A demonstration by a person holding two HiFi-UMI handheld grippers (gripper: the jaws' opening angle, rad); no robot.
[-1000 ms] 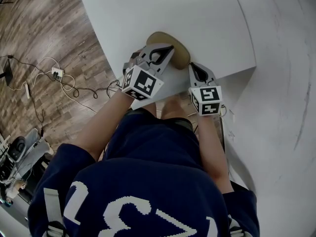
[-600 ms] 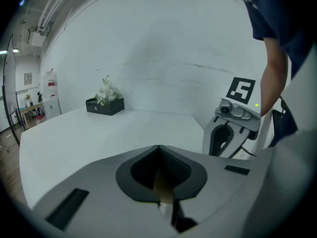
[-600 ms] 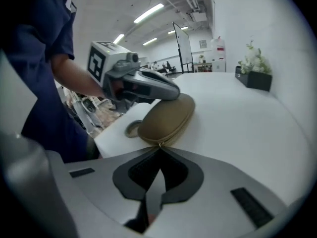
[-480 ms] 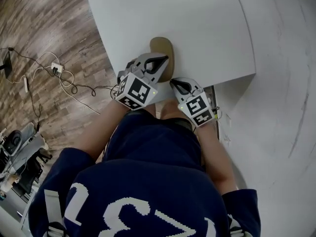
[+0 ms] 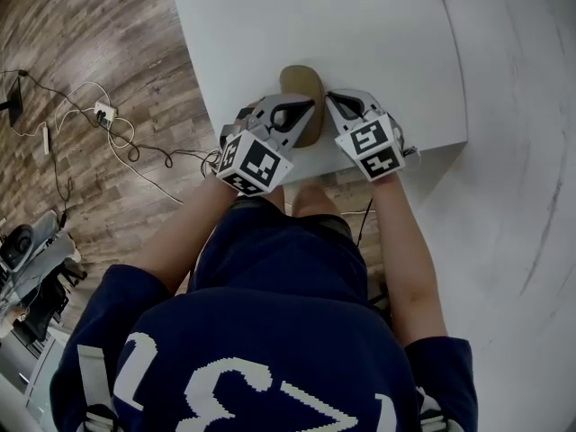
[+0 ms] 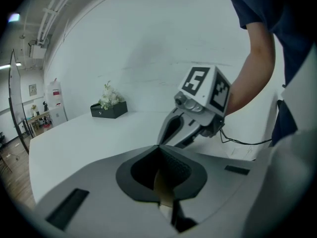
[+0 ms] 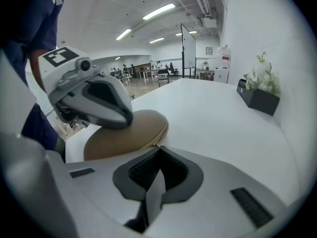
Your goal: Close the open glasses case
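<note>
Left gripper: jaws together, angled down. Right gripper: jaws together, tilted down, tip close beside the left's. Left forearm, right forearm: bare, stretched forward.

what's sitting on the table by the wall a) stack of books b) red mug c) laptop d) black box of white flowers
d: a black box of white flowers stands on the white table beside the wall, seen in both gripper views.
</note>
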